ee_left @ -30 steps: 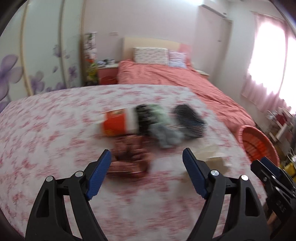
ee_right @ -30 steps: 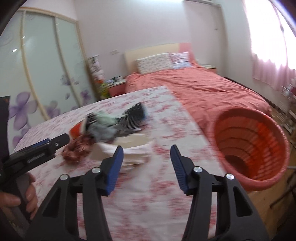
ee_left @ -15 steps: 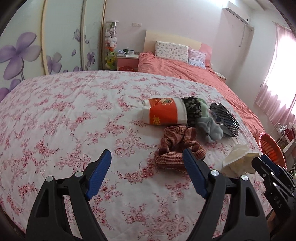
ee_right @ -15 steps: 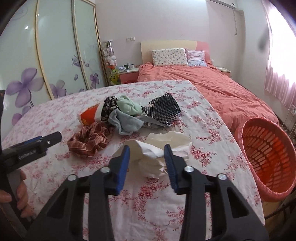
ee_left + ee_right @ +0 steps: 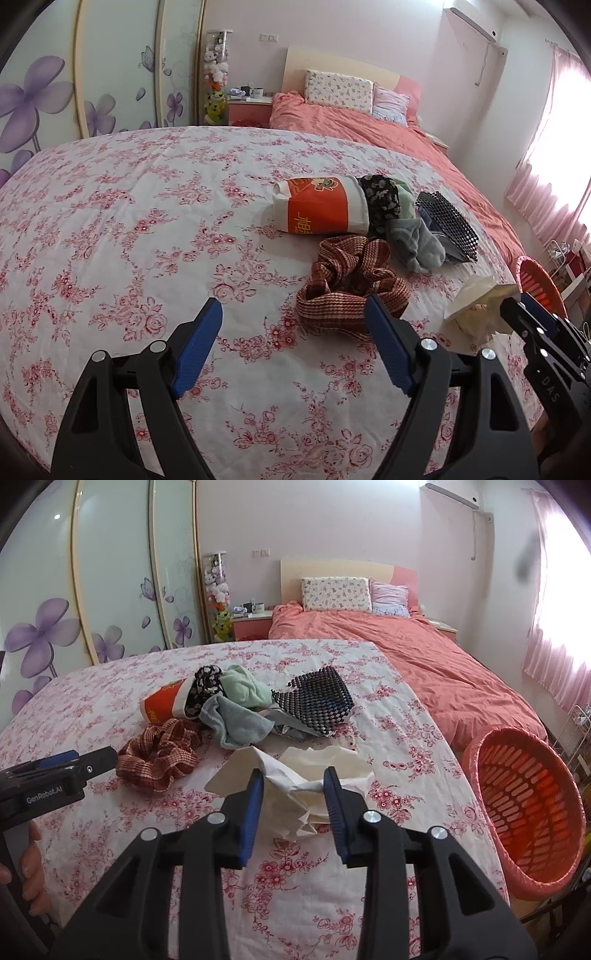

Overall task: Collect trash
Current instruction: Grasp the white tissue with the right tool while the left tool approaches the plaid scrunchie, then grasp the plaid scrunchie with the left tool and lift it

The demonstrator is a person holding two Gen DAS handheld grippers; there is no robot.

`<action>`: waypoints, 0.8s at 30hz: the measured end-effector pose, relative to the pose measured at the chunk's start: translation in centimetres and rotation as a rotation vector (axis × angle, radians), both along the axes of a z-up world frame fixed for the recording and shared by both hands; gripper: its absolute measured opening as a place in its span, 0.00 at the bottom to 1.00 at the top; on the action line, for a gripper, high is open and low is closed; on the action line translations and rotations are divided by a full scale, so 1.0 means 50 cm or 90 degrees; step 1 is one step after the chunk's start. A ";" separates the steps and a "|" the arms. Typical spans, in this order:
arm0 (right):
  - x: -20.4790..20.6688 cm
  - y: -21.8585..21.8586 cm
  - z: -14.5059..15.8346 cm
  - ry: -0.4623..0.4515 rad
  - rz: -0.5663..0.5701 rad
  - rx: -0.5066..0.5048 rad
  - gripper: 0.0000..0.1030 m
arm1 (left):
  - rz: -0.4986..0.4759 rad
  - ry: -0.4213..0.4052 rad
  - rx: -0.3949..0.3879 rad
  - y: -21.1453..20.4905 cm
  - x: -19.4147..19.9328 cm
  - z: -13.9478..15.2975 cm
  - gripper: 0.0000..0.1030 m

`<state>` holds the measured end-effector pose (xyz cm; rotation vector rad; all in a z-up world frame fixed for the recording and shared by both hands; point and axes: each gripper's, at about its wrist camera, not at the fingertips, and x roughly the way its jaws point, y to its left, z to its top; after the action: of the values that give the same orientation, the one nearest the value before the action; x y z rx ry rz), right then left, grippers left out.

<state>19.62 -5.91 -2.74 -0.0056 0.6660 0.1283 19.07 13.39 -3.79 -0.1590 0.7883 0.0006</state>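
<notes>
On the flowery bed (image 5: 110,709), the right gripper (image 5: 293,805) has its fingers pinching the crumpled paper (image 5: 295,771), basket (image 5: 524,812) nearby. The left gripper (image 5: 291,345) is spread wide, holding nothing.

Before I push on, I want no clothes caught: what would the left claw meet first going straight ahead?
Probably the bare floral bedspread; the left claw points down at it. The checked cloth lies beside its right finger, so it may brush that. Depth is unclear.

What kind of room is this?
It looks like a bedroom. There is a bed with a coral duvet and pillows by the far wall, a small nightstand beside it, and a tall wardrobe with purple flowers on its doors.
</notes>
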 end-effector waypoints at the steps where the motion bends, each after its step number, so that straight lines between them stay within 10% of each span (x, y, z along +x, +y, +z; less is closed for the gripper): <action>1: 0.001 0.000 -0.001 0.001 0.000 -0.002 0.33 | -0.001 0.001 -0.001 -0.001 0.000 -0.001 0.76; 15: -0.014 -0.050 0.017 -0.014 -0.037 0.032 0.13 | -0.017 0.030 -0.006 -0.016 0.037 -0.020 0.75; 24: -0.024 -0.064 0.019 -0.011 -0.045 0.032 0.13 | -0.038 0.052 -0.031 -0.032 0.072 -0.032 0.46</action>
<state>18.42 -9.10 -1.81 0.0650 0.6448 0.0774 22.65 11.78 -5.41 -0.1819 0.8745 -0.0688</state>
